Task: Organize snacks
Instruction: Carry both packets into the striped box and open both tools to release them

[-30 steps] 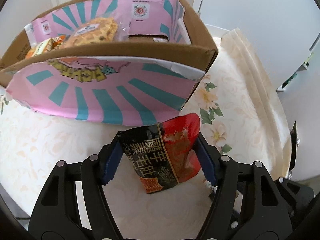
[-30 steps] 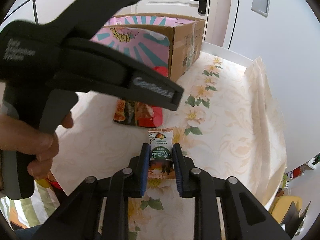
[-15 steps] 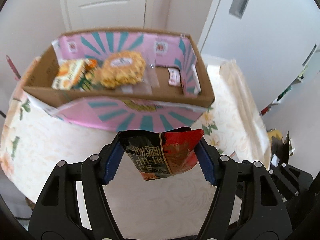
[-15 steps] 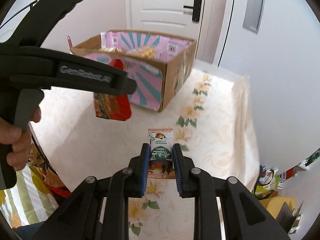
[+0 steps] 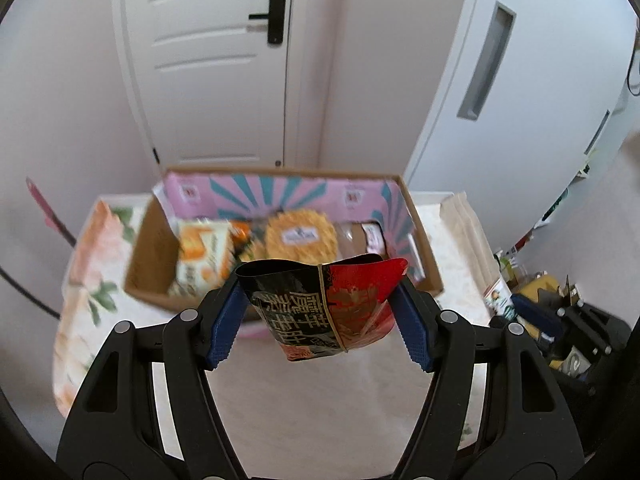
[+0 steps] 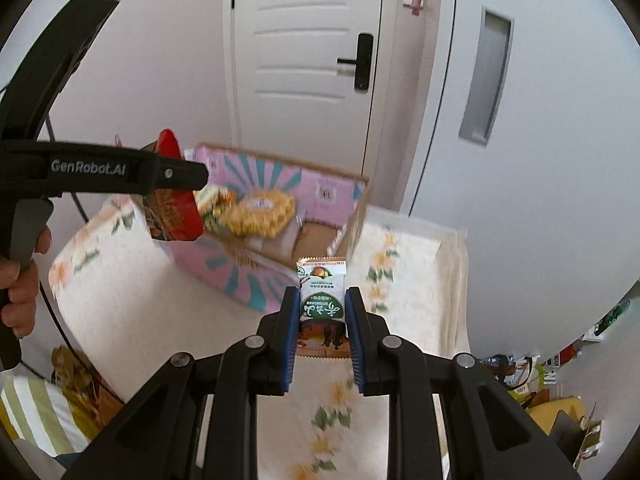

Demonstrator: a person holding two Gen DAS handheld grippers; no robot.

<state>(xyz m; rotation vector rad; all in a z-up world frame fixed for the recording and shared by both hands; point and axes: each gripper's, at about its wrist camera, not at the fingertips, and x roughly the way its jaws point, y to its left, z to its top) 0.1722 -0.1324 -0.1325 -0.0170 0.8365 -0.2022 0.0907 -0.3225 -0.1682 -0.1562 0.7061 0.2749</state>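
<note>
Left gripper [image 5: 320,320] clamps a black-and-red snack bag [image 5: 326,306] by its side edges, jaws about half apart, bag hanging clear above the table. Right gripper [image 6: 322,322] pinches a small green-and-white snack packet [image 6: 322,300], jaws narrow, also off the surface. A hand [image 6: 18,280] grips the left tool's handle. Below lies a floral tablecloth [image 6: 116,280]. Farther back sits an open cardboard box [image 5: 148,256], pink-and-teal lined, holding a round yellow waffle pack [image 5: 301,237], an orange-and-white bag [image 5: 202,254] at left and a small white packet [image 5: 374,236] at right; bare floor shows between them. Bare cloth surrounds the box. Behind stands a white door [image 5: 216,60].
</note>
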